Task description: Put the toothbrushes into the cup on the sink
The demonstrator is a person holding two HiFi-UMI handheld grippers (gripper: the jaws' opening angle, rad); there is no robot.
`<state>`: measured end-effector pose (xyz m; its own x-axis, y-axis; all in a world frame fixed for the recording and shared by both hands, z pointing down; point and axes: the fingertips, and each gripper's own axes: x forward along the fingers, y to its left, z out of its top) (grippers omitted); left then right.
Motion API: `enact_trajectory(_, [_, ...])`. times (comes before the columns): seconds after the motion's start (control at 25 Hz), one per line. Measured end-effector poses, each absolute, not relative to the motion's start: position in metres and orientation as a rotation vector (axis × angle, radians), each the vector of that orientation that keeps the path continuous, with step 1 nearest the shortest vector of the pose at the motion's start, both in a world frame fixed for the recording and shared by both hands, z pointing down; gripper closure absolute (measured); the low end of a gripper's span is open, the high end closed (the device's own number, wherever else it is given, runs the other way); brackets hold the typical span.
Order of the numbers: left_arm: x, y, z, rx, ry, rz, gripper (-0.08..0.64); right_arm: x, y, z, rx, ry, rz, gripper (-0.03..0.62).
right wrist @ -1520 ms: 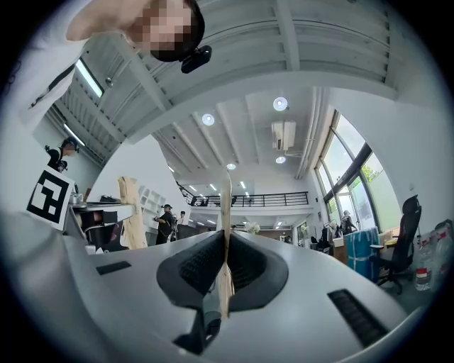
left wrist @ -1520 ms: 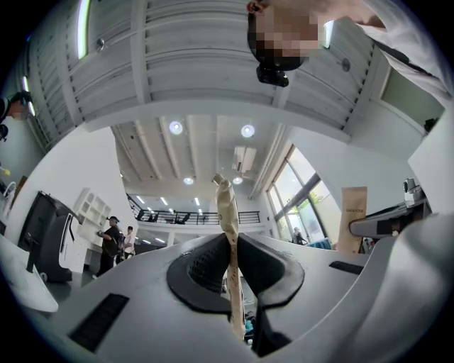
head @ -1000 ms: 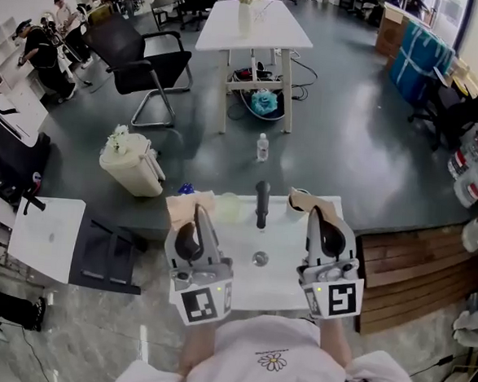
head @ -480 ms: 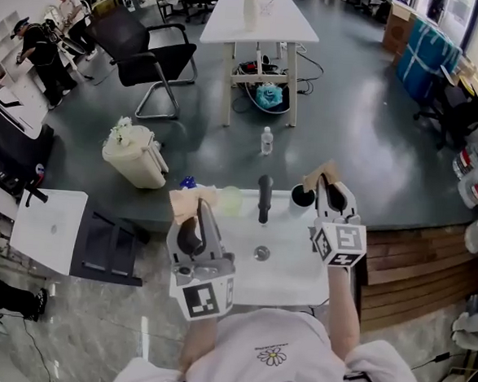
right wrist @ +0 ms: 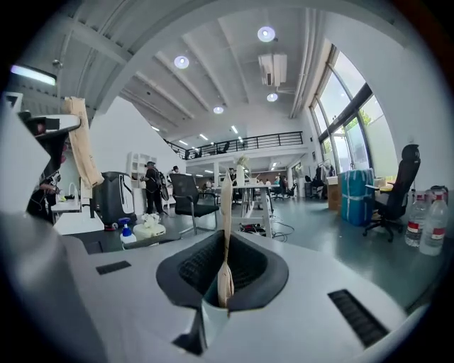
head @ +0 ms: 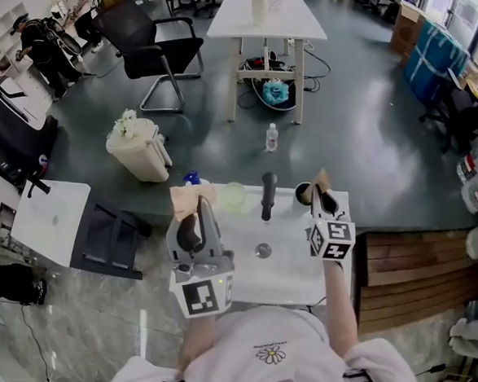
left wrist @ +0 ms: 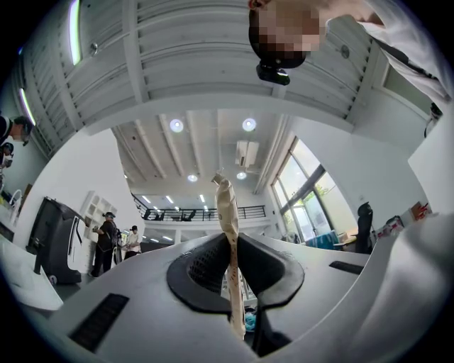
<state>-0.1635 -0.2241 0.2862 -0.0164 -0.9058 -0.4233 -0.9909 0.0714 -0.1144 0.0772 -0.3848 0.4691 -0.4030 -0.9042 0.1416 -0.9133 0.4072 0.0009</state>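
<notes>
Over the sink point(head: 287, 267), we have each gripper clamped on a toothbrush. Right gripper point(head: 317, 195) holds the right toothbrush point(right wrist: 225, 234) just beside the cup point(head: 302, 193). Left gripper point(head: 200, 216) holds the left toothbrush point(left wrist: 228, 227) well apart from it. Neither is in yet; both drops remain.

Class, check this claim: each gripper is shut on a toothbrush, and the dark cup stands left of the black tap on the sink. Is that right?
No. The cup stands right of the tap, close by the right gripper, as the head view shows. The rest holds.
</notes>
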Motion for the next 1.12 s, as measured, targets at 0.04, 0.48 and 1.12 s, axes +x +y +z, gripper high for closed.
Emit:
enact_trajectory(0.04, [-0.163,-0.224,0.287,-1.885,1.977,0.295,0.517,0.077,-0.385,0.474,1.639,-2.526,0.131,0.577])
enact_trajectory(0.48, [-0.162,-0.221,0.290,-1.897,1.993,0.300,0.517,0.077,-0.382,0.496,1.600,-2.519,0.225,0.577])
enact_trajectory(1.12, [-0.155,-0.221,0.289,-1.928,1.988,0.320,0.517,0.087,-0.370,0.387,1.761,-2.662,-0.101,0.548])
